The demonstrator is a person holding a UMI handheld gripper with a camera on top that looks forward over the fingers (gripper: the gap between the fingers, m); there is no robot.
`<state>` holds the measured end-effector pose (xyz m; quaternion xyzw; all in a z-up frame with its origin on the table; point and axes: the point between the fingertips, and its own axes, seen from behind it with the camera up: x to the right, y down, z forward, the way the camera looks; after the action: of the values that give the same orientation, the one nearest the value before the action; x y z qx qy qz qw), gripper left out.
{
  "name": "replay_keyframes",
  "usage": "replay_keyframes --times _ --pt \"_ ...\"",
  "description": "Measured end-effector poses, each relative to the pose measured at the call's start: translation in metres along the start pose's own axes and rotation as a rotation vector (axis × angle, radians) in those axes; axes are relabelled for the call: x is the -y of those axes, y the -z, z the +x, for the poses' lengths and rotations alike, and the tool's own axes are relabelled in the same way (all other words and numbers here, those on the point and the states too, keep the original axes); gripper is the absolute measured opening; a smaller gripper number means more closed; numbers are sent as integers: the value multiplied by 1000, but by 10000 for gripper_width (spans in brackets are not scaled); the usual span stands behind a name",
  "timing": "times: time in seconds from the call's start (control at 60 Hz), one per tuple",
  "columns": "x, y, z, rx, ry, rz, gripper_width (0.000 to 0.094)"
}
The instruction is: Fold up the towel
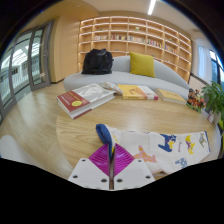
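1. One towel (165, 143) lies flat on the round wooden surface (75, 125); I see it white with blue, yellow and orange prints.
2. Its long axis runs across my view, side to side, from just ahead of the fingers out toward the plant (213, 101) on the right.
3. The near left part of the towel sits right at the fingertips; a blue patch (104, 135) stands up just above the pads, and I cannot tell whether it is a raised towel corner or something else.
4. My gripper (110, 172) shows both white fingers close together, the magenta pads (101, 161) nearly meeting. Whether cloth is pinched between them I cannot tell.
5. Most of the towel spreads to the right of and beyond the fingers, resting on the surface.
6. Farther on the surface lie an open book (84, 97) to the left and more books (137, 92) near the middle, well apart from the towel.
7. Beyond the surface stands a grey sofa (120, 76) with a black bag (98, 62) and a yellow cushion (142, 65), and wooden shelves (135, 38) behind it.
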<state>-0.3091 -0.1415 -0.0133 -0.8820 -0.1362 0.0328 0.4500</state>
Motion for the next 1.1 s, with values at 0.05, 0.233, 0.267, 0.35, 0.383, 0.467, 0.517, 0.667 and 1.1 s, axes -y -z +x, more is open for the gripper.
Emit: replay_keyframes --times 0.05,0.233,0.267,0.35,0.383,0.467,0.517,0.667,1.1 --pt "0 -1 -1 13 -10 -3 29" --pt "13 16 -11 108 -88 -22 26" --pt "26 27 -11 128 -105 3 26" --pt "66 57 -12 193 -164 71 26" --pt "85 71 -9 223 -190 101 26" --pt "130 102 14 265 -242 191 26" --pt "152 118 38 272 -273 232 26" --pt "156 115 133 194 -304 255 26" --pt "19 66 348 -108 -306 38 821"
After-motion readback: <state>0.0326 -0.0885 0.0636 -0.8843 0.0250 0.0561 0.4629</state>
